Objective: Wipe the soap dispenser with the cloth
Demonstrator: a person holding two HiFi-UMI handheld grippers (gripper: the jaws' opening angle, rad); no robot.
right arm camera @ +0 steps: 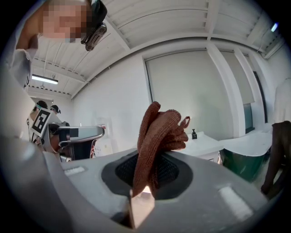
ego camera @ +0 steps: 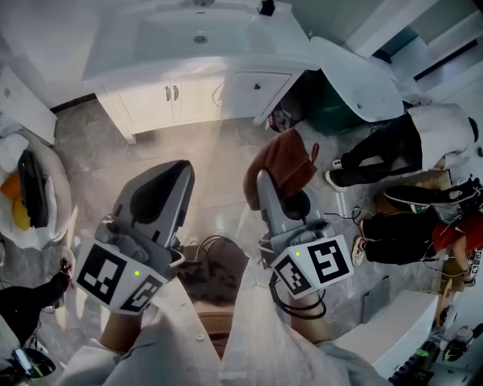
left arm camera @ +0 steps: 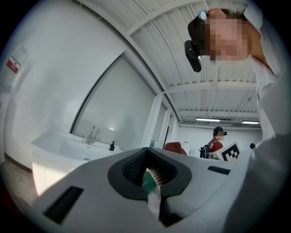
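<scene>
Cloth in the spotlight: the rust-brown knitted cloth stands bunched in thick ribbed folds, a small loop poking out at one side, clamped tight in the right gripper. From the head view it flops over that gripper's tip above the grey tiled floor. The left gripper is clenched with its jaws together and nothing caught in them, held level beside the right one. The small black pump-top soap dispenser sits upright at the back right corner of the white vanity surface, just beside the basin and well apart from both grippers. It is tiny and dark against the white in both gripper views.
</scene>
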